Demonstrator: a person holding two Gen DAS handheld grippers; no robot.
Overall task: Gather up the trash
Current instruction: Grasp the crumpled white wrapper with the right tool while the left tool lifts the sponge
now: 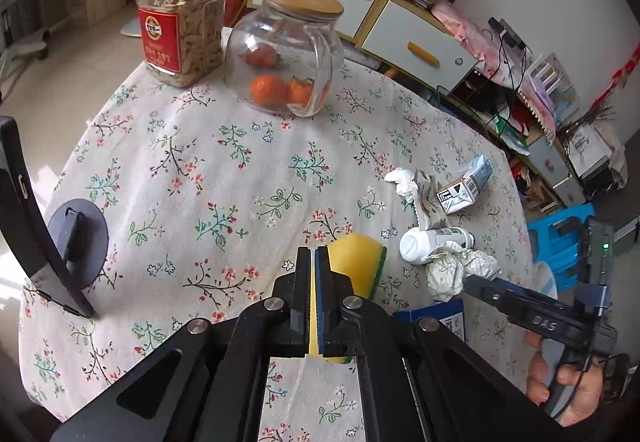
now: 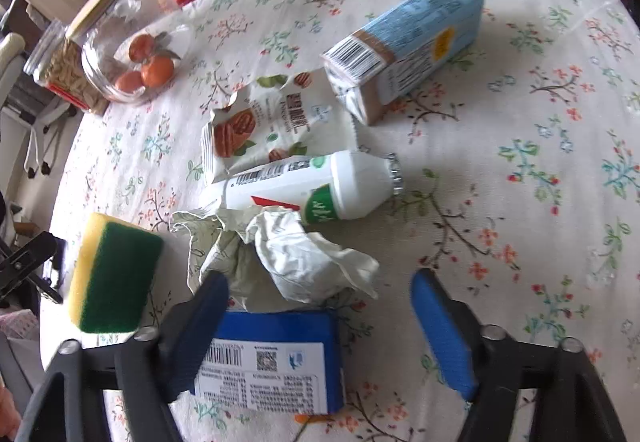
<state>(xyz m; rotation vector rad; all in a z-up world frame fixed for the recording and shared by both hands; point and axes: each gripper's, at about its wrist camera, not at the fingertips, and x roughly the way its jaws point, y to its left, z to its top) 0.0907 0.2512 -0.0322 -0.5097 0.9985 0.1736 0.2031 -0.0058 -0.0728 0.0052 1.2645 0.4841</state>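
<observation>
My left gripper is shut on one edge of a yellow and green sponge, which hangs tilted just above the floral tablecloth. The sponge shows its green face in the right wrist view. My right gripper stands open above a crumpled paper and a blue box, with its pads touching nothing. Beyond the paper lie a white bottle, a torn snack wrapper and a light blue carton. A white tissue wad lies by the wrapper.
At the table's far side stand a glass jar with oranges and a jar of seeds. A black stand holds a dark device at the left edge. A person's hand holds the right gripper. A blue stool stands past the right edge.
</observation>
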